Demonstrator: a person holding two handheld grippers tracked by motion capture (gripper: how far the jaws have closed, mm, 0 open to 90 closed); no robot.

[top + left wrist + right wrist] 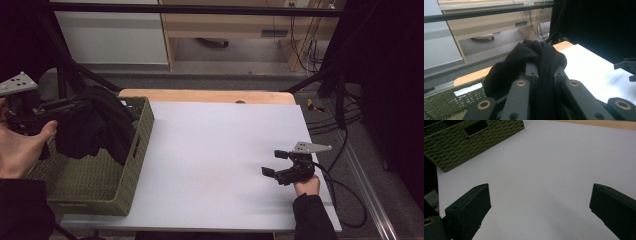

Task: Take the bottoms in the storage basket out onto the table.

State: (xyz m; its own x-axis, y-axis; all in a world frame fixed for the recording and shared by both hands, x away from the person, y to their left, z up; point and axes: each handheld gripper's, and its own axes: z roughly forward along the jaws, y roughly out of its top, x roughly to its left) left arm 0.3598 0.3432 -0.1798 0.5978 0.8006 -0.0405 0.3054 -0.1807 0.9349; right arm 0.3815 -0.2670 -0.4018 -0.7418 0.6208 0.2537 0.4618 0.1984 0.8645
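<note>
Close to the person, the right tool rests low over the white sheet that covers the bench, held by the right hand. Its two black jaws stand wide apart with nothing between them, as the right gripper view shows. It looks like it is waiting. A bit farther off, on the left side, sits the green woven basket with a slot handle in its side. The left hand holds the left tool above that basket. This tool is clamped tight on a soft black cloth, maybe a piece of clothing. In the left gripper view the cloth is bunched up between the jaws and bulges over their tips. In the high view it hangs down from the tool, and its lower end looks to hang into the basket, near the side wall. So the step in hand seems to be lifting the cloth out of the basket. Next, I think the left tool must go higher until the whole cloth is free of the rim, then swing it over to the white sheet. The right tool could then grab a loose edge to help spread it. Beyond the bench is a strip of bare wood, then the grey floor and a pale cabinet at the back.
</note>
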